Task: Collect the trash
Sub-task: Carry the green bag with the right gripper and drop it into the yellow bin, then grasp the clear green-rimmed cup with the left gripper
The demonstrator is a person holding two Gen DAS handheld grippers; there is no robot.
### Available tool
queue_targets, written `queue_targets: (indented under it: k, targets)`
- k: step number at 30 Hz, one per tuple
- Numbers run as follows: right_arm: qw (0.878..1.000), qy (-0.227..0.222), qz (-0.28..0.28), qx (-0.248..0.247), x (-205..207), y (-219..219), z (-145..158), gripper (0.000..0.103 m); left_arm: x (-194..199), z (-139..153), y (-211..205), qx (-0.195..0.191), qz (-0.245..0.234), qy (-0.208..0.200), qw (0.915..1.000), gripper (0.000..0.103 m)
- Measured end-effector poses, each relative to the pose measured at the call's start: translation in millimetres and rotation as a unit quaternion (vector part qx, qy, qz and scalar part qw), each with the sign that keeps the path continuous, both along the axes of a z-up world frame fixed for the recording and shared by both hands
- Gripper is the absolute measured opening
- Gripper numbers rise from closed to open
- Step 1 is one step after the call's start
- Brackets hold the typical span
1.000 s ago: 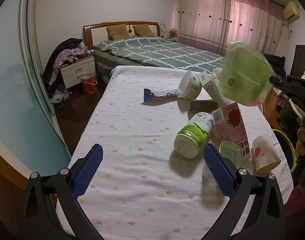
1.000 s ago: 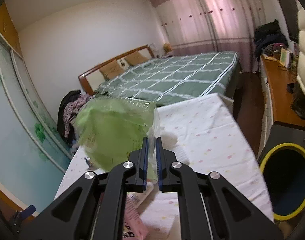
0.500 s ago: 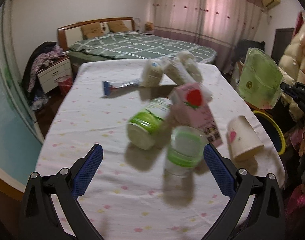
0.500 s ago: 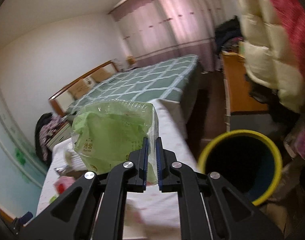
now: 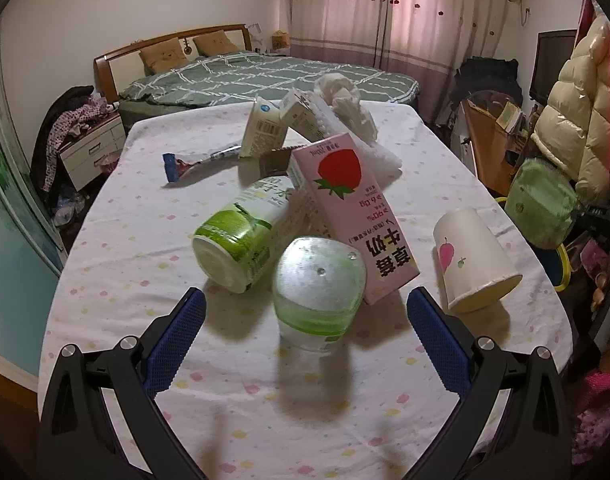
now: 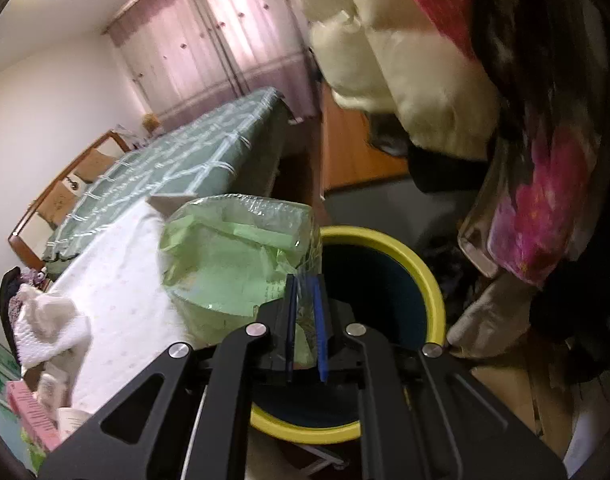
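Swinging away from the big table with the white dotted cloth, the right gripper now hangs over the round blue bin with the yellow rim. Its claw pinches the crinkly clear bag stuffed with green paper by its edge, right above the bin's mouth. This is the drop step (letting go comes next, I think). The left gripper is spread wide, holding nothing, just before the clear plastic bottle with the green band. That one looks next to grab.
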State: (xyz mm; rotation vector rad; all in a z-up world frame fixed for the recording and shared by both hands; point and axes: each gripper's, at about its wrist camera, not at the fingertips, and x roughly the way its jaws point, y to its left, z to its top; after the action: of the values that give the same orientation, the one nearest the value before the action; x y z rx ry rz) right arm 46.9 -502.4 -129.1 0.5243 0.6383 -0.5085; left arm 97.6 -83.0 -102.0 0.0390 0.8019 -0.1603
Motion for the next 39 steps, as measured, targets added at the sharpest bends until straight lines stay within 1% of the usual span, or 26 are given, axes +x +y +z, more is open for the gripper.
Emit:
queue_targets:
  k: [5,7,9,10,16,22,26,28,32,35,39]
  targets:
    - [1.000,0.026,-0.013,0.000,1.9,-8.5,-18.2,0.012,3.4,-5.0,-7.2,0.006,-0.007,0.003,1.0000,0.099]
    - [0.999,0.032,-0.016,-0.006,2.6,-7.2,-18.6,0.020,3.0,-5.7,-8.4,0.005,-0.008,0.004,0.9999,0.099]
    - [0.999,0.032,-0.017,-0.010,0.9,-4.9,-17.8,0.035,4.2,-6.3,-8.3,0.003,-0.010,0.005,0.9999,0.099]
    - [0.999,0.030,-0.017,-0.011,0.2,-3.6,-17.2,0.037,4.6,-6.7,-8.5,0.002,-0.010,0.005,0.9999,0.099]
    - [1.000,0.026,-0.008,-0.013,0.6,2.9,-12.3,0.040,8.5,-10.7,-7.1,-0.001,-0.014,0.007,0.9999,0.099]
    - [1.000,0.027,0.005,-0.012,5.3,11.8,-11.9,0.040,11.0,-12.7,-6.8,0.008,-0.019,0.001,0.9998,0.097]
    - [1.000,0.027,0.011,-0.010,6.9,15.4,-12.2,0.040,15.7,-18.8,-7.2,0.012,-0.024,0.006,0.9996,0.088]
    - [1.000,0.027,0.012,-0.009,6.7,15.8,-12.6,0.040,19.1,-22.9,-6.7,0.009,-0.027,0.015,0.9995,0.077]
    - [1.000,0.026,0.014,-0.006,5.5,15.1,-13.6,0.040,22.3,-25.1,-6.1,0.005,-0.036,0.019,0.9992,0.064]
    - [1.000,0.026,0.015,-0.005,4.4,15.2,-14.1,0.040,21.7,-24.2,-6.6,0.000,-0.042,0.018,0.9989,0.051]
    - [1.000,0.024,0.016,-0.005,1.4,14.0,-13.4,0.040,17.2,-19.4,-5.4,-0.004,-0.049,0.019,0.9986,0.051]
